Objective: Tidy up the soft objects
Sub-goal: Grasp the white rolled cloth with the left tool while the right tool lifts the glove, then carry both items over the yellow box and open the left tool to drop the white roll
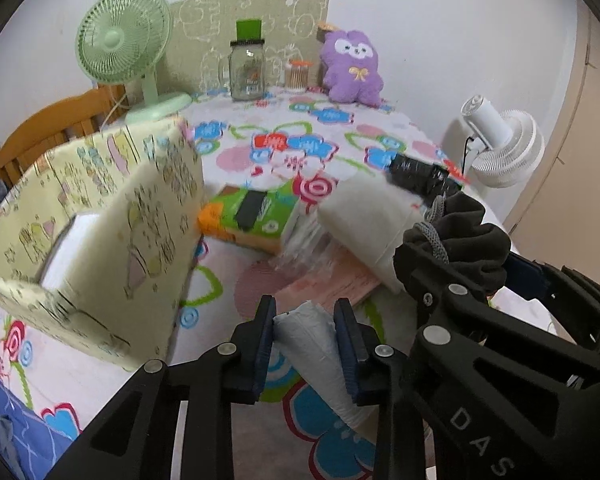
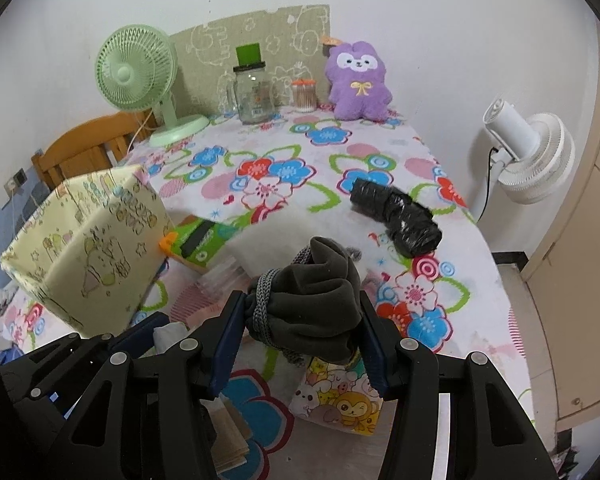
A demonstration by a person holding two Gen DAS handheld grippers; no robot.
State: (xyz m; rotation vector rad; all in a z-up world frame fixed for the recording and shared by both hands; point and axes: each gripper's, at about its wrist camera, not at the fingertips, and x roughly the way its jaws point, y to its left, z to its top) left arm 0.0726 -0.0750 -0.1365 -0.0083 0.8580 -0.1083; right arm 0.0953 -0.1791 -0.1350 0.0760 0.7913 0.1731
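Left claw (image 1: 305, 340) pinches what looks like a white plastic-wrapped roll (image 1: 320, 354).

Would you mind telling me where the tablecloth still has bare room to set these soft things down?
The widest free patch is mid-table, between the glass jar and purple plush at the back and the black wrapped bundle nearer. It is crowded close in, around the yellow box and green tissue pack.

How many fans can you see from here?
2. The green desk fan stands at the table's far left corner, beside the glass jar; the white fan stands off the table's right edge. Others may be out of view.
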